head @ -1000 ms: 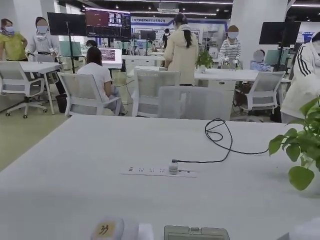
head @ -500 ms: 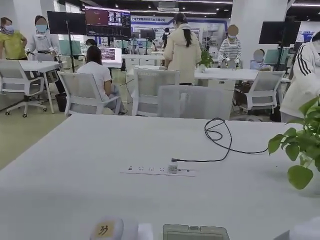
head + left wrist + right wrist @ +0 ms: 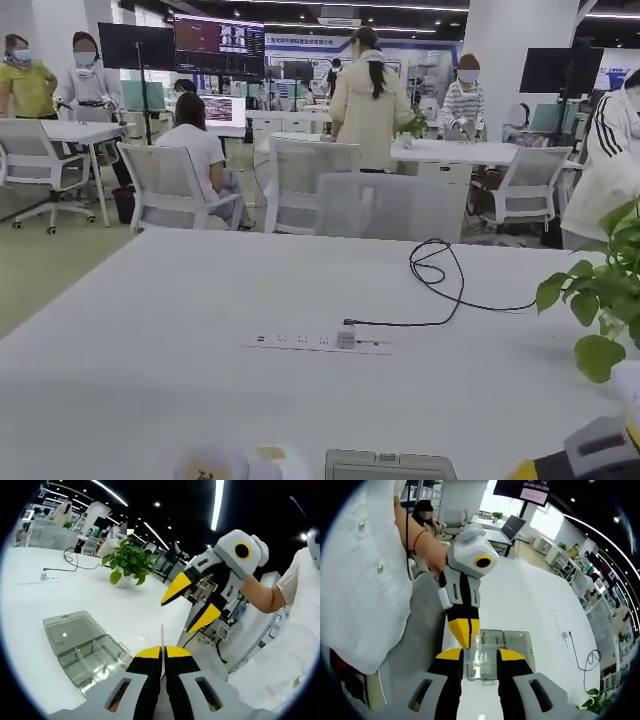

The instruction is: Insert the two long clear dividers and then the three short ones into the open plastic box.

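The open clear plastic box (image 3: 85,650) lies on the white table with its lid flat behind it; it also shows as the box (image 3: 512,642) beyond the jaws and as the box (image 3: 390,466) at the bottom edge of the head view. My left gripper (image 3: 161,652) is shut on a thin clear divider (image 3: 161,635) seen edge-on. My right gripper (image 3: 481,655) holds clear dividers (image 3: 482,662) between its jaws. The left gripper (image 3: 465,632) pinches at their top edge. Both grippers hover near the table's front edge, the right gripper (image 3: 174,617) just beyond the left.
A power strip (image 3: 318,343) with a black cable (image 3: 440,280) lies mid-table. A potted plant (image 3: 600,300) stands at the right edge. Chairs, desks and several people are beyond the table. A gripper's body (image 3: 590,455) shows at the bottom right corner.
A gripper's grey and yellow body has come up into the bottom right corner of the head view. The white round part at the bottom left has sunk lower. The box stays put.
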`<state>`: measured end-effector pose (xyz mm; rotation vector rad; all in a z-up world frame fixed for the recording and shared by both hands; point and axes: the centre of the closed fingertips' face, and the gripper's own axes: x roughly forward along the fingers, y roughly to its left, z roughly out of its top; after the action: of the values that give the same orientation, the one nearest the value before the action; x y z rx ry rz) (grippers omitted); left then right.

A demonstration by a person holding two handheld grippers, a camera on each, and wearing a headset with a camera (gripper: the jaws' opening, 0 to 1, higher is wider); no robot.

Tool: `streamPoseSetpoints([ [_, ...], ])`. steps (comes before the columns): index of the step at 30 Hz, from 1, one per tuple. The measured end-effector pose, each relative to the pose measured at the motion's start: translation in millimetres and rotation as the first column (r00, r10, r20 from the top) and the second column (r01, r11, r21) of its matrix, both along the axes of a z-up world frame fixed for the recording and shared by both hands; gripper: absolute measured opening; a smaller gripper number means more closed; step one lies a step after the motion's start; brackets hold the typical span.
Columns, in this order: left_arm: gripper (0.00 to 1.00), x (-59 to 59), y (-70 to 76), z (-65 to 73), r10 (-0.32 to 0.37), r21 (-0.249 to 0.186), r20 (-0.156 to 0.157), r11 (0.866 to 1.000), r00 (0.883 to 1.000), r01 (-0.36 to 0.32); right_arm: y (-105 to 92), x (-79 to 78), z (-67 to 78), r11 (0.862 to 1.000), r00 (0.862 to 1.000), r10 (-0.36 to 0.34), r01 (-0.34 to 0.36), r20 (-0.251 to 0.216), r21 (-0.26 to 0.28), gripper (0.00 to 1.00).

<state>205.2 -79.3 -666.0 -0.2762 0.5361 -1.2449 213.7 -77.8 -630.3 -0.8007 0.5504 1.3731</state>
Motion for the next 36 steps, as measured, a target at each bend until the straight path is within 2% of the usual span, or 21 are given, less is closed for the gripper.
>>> streamPoseSetpoints([
  [2,0.00,-2.9,-0.7,0.9,-0.029,0.020,0.067,0.999,0.997,0.028,-0.4,-1.2,1.6,1.000,1.000,0.007,-0.006,-0.028,0.008,0.25],
  [4,0.00,-5.6,-1.3,0.3,-0.049,0.031,0.087,0.998,0.995,0.046,-0.2,-3.3,2.2,1.000,0.999,0.015,-0.014,-0.048,0.011,0.23],
  [5,0.00,-7.6,-1.9,1.7,-0.063,0.029,0.106,0.998,0.992,0.061,0.4,-6.5,2.4,1.000,0.997,0.022,-0.021,-0.077,0.019,0.22],
  [6,0.00,-9.2,-2.0,3.1,-0.077,0.031,0.131,0.997,0.988,0.073,0.4,-11.0,1.9,0.999,0.993,0.037,-0.035,-0.109,0.022,0.21],
  [9,0.00,-15.2,-3.8,8.6,-0.116,0.032,0.185,0.993,0.976,0.112,1.0,-18.3,0.6,0.998,0.984,0.054,-0.051,-0.168,0.026,0.17],
  [10,0.00,-18.8,-4.6,10.4,-0.139,0.036,0.206,0.990,0.969,0.134,1.2,-22.0,-0.6,0.998,0.978,0.061,-0.057,-0.198,0.027,0.17],
  [12,0.00,-21.4,-5.4,12.8,-0.156,0.043,0.238,0.988,0.959,0.150,0.7,-24.1,-2.8,0.997,0.974,0.071,-0.068,-0.216,0.020,0.16],
  [14,0.00,-23.1,-5.7,13.3,-0.165,0.047,0.243,0.986,0.956,0.158,0.3,-29.5,-5.1,0.996,0.965,0.085,-0.085,-0.247,0.011,0.15],
  [15,0.00,-24.7,-6.1,15.2,-0.176,0.047,0.264,0.984,0.948,0.170,0.2,-31.5,-5.8,0.996,0.962,0.091,-0.092,-0.258,0.009,0.13],
  [18,0.00,-28.0,-6.9,17.7,-0.192,0.049,0.283,0.981,0.940,0.186,2.1,-38.1,-6.5,0.994,0.951,0.108,-0.110,-0.290,0.010,0.11],
  [20,0.00,-29.7,-7.2,19.7,-0.198,0.044,0.288,0.980,0.937,0.193,2.8,-41.3,-6.8,0.992,0.945,0.120,-0.122,-0.306,0.013,0.09],
  [26,0.00,-34.1,-6.1,22.5,-0.207,0.041,0.306,0.978,0.929,0.204,2.5,-44.4,-8.3,0.990,0.936,0.140,-0.143,-0.323,0.012,0.03],
  [32,0.00,-37.4,-5.6,21.5,-0.211,0.046,0.314,0.977,0.926,0.208,2.5,-48.5,-9.0,0.986,0.927,0.164,-0.166,-0.337,0.023,0.03],
  [33,0.00,-37.2,-5.3,21.3,-0.211,0.049,0.324,0.977,0.922,0.206,2.7,-48.5,-9.1,0.985,0.927,0.168,-0.169,-0.335,0.025,0.03],
  [35,0.00,-37.2,-4.9,21.2,-0.206,0.044,0.319,0.978,0.925,0.202,3.2,-48.6,-9.0,0.985,0.927,0.169,-0.170,-0.334,0.027,0.03],
  [36,0.00,-37.3,-4.6,21.2,-0.206,0.046,0.325,0.978,0.923,0.203,3.4,-49.0,-9.0,0.984,0.927,0.174,-0.174,-0.332,0.030,0.03],
])
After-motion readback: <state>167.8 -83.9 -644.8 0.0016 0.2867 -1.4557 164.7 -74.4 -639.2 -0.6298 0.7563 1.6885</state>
